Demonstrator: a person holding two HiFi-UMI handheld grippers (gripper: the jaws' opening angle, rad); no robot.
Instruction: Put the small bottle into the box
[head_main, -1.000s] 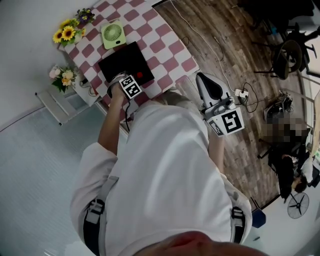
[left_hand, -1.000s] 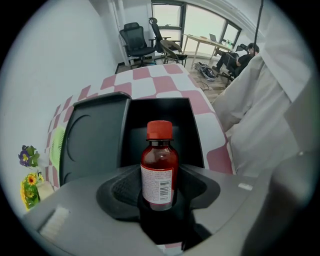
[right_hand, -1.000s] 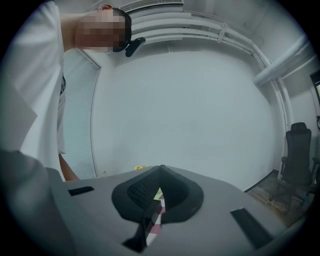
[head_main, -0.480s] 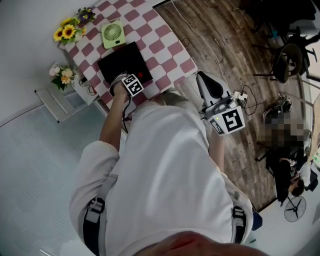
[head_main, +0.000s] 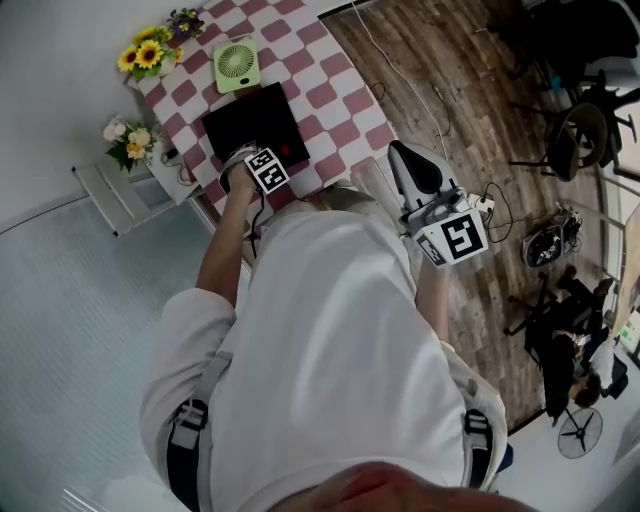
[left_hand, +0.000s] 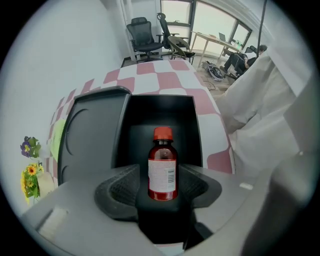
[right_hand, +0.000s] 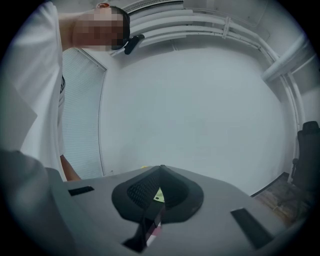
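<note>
An office-type workroom is indicated: swivel office chairs (left_hand: 145, 35) and a desk (left_hand: 215, 42) are seen by tall windows (left_hand: 210, 15). A wood-plank floor (head_main: 440, 60) is laid throughout, w/ a power strip (head_main: 487, 203) and trailing cables left on it and a pedestal fan (head_main: 578, 438) stood nr the far edge. A homelier corner is staged against a plain white wall (right_hand: 200, 100): a surface (head_main: 320, 60) is covered in red-and-white check cloth, w/ sunflowers (head_main: 148, 55) and a small green desk fan (head_main: 237, 63) set on it.
</note>
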